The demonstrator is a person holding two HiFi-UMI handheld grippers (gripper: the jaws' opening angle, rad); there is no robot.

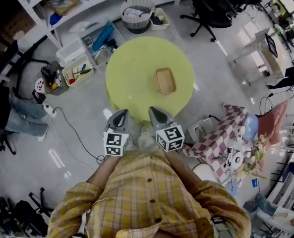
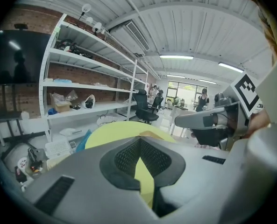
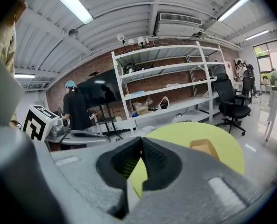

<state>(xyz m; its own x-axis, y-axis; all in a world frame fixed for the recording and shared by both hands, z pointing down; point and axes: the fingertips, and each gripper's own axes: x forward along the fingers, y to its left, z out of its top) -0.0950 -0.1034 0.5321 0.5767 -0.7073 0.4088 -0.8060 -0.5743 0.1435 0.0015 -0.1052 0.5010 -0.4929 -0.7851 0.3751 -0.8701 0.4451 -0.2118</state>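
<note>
Small wooden tray (image 1: 165, 81) lies a little right of centre on the round yellow table (image 1: 132, 68). Judged light, stiff and thin-walled, not fragile; best pinched over one long rim wall. Left gripper (image 1: 120, 114) and right gripper (image 1: 155, 110) are side by side at the table's near edge, well apart from the tray. On both, the jaws are closed with tips meeting and nothing between them.

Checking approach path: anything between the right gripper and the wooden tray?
Nothing: only bare yellow table between right gripper and wooden tray, shown in the head view; the right gripper view agrees.
</note>
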